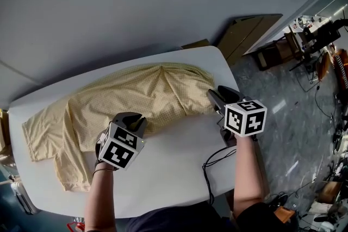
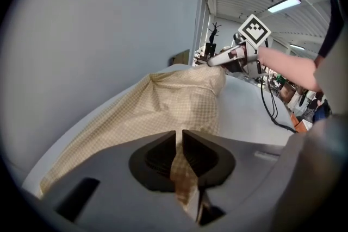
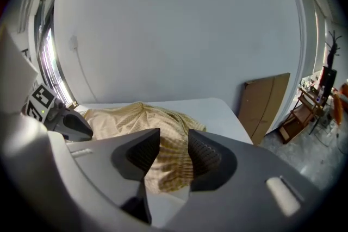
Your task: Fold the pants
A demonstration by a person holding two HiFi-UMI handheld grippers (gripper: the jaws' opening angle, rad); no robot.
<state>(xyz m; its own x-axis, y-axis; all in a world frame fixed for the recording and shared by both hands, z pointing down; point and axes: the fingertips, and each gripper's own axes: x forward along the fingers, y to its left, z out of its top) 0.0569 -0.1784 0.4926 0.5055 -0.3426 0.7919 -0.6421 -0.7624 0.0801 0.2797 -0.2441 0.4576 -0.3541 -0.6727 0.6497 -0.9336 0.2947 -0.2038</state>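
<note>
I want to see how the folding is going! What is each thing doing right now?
yellow checked pants: lying rumpled across the table, not folded up.
left gripper: shut, pinching the pants' near edge.
right gripper: open, cloth between its jaws, not pinched.
cardboard sheet: leaning on the wall.

Checked cloth pants (image 1: pixel 147 95), smooth matt table (image 1: pixel 174 171)

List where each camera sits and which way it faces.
Head view: on the person's head, looking down at the white table and yellow checked pants; both forearms and grippers show.
Left gripper view: on the left gripper, looking along its jaws, shut on a pants fold, toward the right gripper.
Right gripper view: on the right gripper, looking along its open jaws over the pants to the wall.
Shared: each gripper view shows the other gripper.
</note>
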